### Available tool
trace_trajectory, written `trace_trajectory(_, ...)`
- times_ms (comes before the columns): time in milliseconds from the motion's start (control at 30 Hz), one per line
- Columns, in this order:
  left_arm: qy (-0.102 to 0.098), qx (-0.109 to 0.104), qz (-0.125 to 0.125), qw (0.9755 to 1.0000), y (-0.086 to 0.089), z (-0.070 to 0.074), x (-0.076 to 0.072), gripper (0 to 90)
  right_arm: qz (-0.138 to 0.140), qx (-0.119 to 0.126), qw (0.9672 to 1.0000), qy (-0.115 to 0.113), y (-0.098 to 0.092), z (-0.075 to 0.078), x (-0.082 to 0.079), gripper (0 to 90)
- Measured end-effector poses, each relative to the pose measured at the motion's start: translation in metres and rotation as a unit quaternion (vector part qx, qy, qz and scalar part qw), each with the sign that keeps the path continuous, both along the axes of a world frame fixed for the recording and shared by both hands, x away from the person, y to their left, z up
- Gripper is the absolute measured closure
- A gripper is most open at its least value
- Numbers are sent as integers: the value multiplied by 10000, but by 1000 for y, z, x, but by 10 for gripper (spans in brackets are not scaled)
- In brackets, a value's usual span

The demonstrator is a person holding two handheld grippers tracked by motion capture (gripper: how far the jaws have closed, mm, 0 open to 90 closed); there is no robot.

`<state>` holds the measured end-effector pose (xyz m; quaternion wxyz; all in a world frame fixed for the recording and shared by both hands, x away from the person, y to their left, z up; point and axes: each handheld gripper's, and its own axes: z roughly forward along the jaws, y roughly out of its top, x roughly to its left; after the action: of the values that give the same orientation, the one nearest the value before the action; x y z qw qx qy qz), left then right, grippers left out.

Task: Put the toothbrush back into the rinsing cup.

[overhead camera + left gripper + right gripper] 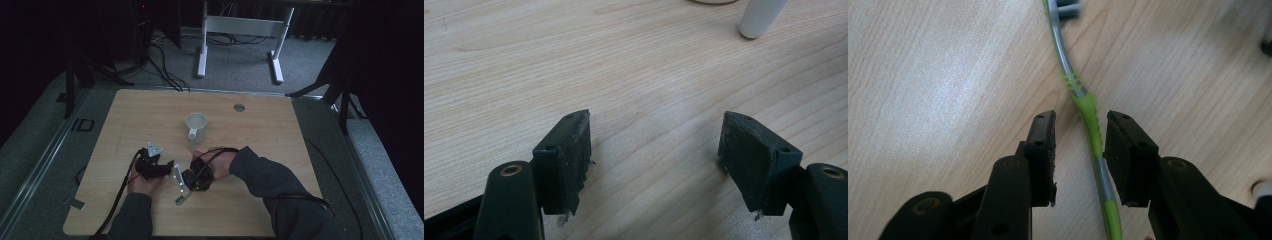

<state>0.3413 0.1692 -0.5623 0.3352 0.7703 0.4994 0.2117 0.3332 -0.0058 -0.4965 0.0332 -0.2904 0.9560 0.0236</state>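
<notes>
The right gripper (1079,150) has its jaws partly open, straddling the green-and-grey toothbrush (1089,117) lying on the bench (948,75); whether they touch its handle I cannot tell. The left gripper (654,160) stands with jaws wide apart over bare wood, holding nothing. From the grippers, a white mug (196,129) stands at about one o'clock, handle toward the person. No readable writing.

The gripper (1079,155) points down at the table (948,85), its jaws parted on either side of a green toothbrush (1088,117). The handle lies between them, nearer the right jaw. The bristle head sits beyond the jaws, at the top edge.
</notes>
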Motion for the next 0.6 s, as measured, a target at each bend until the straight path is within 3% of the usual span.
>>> trace_trajectory(600,4,2,-9,10000,0,0,-2,305,108,-236,9997,-49,8,-10,8,664)
